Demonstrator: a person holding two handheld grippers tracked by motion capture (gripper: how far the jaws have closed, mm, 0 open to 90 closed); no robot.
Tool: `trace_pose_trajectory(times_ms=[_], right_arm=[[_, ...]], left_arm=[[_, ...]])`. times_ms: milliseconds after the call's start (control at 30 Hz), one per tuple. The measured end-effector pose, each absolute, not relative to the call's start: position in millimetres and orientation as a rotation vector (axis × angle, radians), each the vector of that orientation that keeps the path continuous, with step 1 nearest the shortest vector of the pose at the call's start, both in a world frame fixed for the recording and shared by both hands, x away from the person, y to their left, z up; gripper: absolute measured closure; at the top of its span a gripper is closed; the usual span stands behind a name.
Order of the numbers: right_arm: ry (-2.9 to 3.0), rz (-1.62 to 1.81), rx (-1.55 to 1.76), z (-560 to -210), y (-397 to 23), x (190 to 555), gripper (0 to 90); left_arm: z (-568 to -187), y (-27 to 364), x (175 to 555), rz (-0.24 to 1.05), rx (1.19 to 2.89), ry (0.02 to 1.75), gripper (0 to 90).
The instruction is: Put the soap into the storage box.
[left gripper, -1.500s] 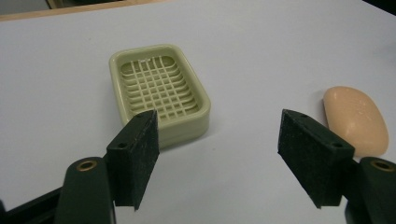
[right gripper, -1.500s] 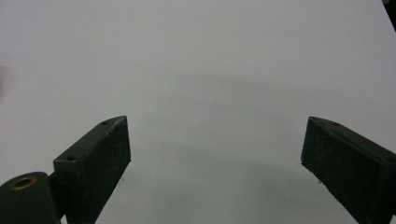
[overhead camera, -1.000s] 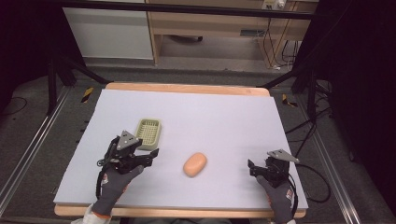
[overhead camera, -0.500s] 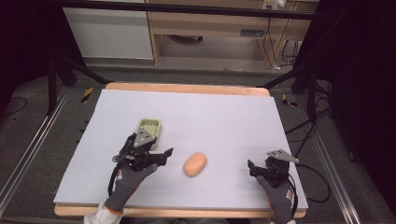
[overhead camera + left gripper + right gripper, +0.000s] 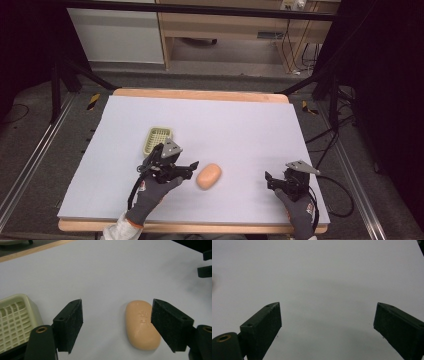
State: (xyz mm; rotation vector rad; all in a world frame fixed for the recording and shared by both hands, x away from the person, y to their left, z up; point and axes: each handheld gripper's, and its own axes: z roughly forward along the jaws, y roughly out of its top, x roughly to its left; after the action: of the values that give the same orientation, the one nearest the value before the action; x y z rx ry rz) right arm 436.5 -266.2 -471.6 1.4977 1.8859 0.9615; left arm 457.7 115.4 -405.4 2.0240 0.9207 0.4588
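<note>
Left gripper [image 5: 116, 322] jaws wide, straddling oval peach soap bar [image 5: 142, 325], lower right of frame, beside right jaw; long axis roughly along jaws. Right gripper [image 5: 280, 181] wide, farther off.

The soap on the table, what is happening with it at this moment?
A person holds a gripper in each hand at a white table. The left gripper is open and reaching for the peach-coloured soap bar; the bar lies flat between its fingers, close to one of them, and is not yet gripped. A pale green soap dish sits just behind that gripper. The right gripper is open, off to the side, holding nothing.
</note>
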Motion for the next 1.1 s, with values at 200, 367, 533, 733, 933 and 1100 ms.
trace_pose_trajectory(times_ms=[200, 367, 533, 733, 933, 1100], right_arm=[[1.885, 0.956, 1.502, -471.6, -266.5, 437.3, 8.1], [1.884, 0.954, 1.503, -471.4, -265.1, 437.0, 8.1], [1.884, 0.955, 1.506, -471.7, -265.2, 437.7, 8.1], [1.885, 0.956, 1.506, -471.6, -264.9, 437.8, 8.1], [1.888, 0.953, 1.503, -471.8, -264.9, 438.3, 8.0], [1.892, 0.953, 1.504, -471.7, -264.7, 438.5, 8.0]], left_arm=[[-411.6, 104.9, 456.9, 0.446, 2.054, 0.902, 24.9], [-419.4, 95.2, 455.7, 0.427, 2.086, 0.889, 24.8], [-424.1, 86.8, 456.3, 0.414, 2.111, 0.876, 24.6], [-428.1, 80.5, 458.0, 0.399, 2.129, 0.871, 24.7], [-433.1, 74.1, 460.9, 0.391, 2.153, 0.87, 24.8], [-437.5, 68.6, 463.5, 0.381, 2.179, 0.865, 24.7]])
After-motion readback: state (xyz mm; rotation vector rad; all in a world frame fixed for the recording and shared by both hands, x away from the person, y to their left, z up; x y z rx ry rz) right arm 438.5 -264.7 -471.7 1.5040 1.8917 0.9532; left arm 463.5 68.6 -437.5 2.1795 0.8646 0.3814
